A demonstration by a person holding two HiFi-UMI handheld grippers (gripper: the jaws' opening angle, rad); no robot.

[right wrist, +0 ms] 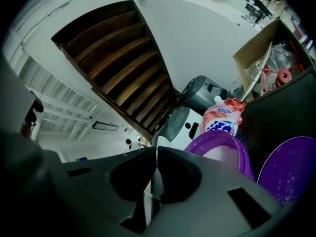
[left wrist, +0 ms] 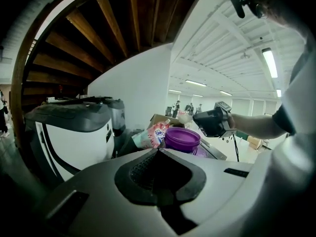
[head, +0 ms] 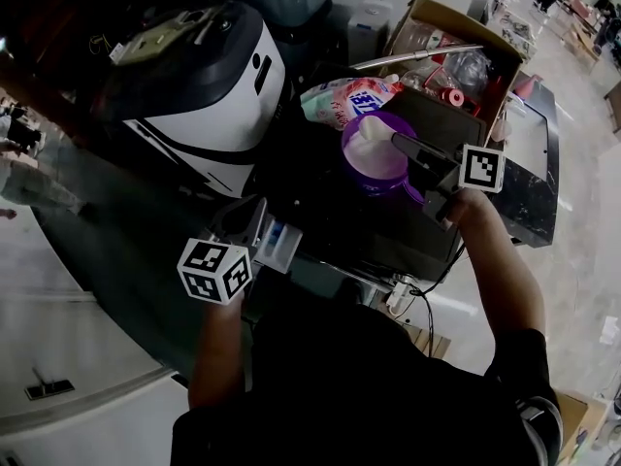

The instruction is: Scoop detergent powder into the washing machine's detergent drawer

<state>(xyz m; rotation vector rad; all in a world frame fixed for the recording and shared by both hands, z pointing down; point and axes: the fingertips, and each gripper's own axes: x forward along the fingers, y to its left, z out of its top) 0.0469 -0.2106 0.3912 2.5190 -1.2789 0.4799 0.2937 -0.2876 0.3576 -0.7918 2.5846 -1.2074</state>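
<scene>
Your left gripper (left wrist: 158, 150) is hovering down and left of the purple tub (head: 376, 153), jaws clenched on nothing, just beside the detergent drawer (head: 278, 244), which is standing pulled out. White powder (head: 373, 136) is filling the tub, and a pink detergent pouch (head: 344, 100) is lying just behind it. Your right gripper (right wrist: 154, 149) is reaching over the tub's right rim, jaws pinching a thin pale handle (right wrist: 156, 184). Right of the tub, a purple lid (right wrist: 291, 174) is lying flat.

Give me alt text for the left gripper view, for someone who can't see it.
The left gripper, jaws shut, fills the foreground. Past it are a purple tub and pink detergent pouch, a white washing machine at left, and the right gripper held up at right.
</scene>
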